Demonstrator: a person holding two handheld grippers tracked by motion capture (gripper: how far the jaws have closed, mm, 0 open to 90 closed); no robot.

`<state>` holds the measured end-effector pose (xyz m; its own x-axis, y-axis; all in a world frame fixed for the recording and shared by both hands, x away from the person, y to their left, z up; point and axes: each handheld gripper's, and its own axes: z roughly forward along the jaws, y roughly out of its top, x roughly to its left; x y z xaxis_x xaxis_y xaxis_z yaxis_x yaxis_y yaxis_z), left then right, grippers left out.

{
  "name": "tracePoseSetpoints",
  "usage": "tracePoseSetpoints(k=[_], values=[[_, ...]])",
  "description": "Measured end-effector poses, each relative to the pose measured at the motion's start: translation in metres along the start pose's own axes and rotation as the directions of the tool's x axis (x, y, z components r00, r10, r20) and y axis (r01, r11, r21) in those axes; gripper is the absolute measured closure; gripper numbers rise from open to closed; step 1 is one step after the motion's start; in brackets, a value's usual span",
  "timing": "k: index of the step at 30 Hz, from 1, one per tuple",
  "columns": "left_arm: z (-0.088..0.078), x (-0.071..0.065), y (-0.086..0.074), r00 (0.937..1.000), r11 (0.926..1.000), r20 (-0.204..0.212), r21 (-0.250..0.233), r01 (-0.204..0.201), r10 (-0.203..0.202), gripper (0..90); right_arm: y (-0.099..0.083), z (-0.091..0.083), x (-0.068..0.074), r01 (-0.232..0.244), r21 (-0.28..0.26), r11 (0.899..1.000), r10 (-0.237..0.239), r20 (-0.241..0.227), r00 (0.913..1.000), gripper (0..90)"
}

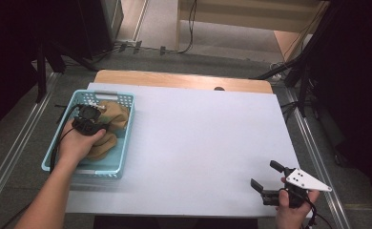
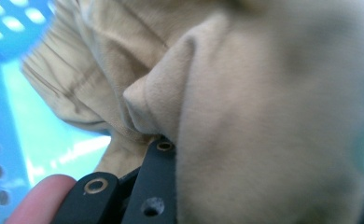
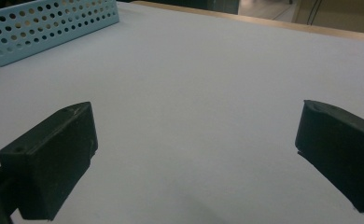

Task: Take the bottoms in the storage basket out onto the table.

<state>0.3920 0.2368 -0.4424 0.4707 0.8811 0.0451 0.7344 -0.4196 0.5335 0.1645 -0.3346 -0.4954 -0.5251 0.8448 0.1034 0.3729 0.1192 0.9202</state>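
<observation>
The left claw [image 1: 89, 119] is down in the blue basket [image 1: 125, 138] at the bench's left, pinching a fold of tan cloth [image 2: 245, 116], likely to lift it. The right claw [image 1: 269, 180] waits wide and empty near-right.

Soft tan cloth [image 2: 264, 116], perforated plastic basket [image 1: 127, 138]

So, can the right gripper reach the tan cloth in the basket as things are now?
Probably yes. The right gripper is open over the bare sheet, far from the basket. Nothing lies between, but the left gripper is already in the tan cloth.
</observation>
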Motion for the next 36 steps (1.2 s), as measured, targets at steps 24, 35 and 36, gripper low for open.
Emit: tracePoseSetpoints(k=[24, 35, 36], values=[[-0.05, -0.004, -0.006, 0.9993, 0.9019, 0.007, -0.43, 0.037, -0.038, 80.8, 0.0, -0.003, 0.0, 0.003, -0.012, 1.0, -0.003, 0.006, 1.0, 0.0], [-0.068, -0.004, -0.009, 0.9989, 0.8409, 0.009, -0.54, 0.043, -0.046, 80.8, -0.001, -0.002, -0.001, 0.014, -0.01, 1.0, -0.014, 0.019, 0.9997, 0.0], [-0.068, -0.004, -0.009, 0.9989, 0.8409, 0.009, -0.54, 0.043, -0.046, 80.8, -0.001, -0.002, -0.001, 0.014, -0.009, 1.0, -0.014, 0.019, 0.9997, 0.0]])
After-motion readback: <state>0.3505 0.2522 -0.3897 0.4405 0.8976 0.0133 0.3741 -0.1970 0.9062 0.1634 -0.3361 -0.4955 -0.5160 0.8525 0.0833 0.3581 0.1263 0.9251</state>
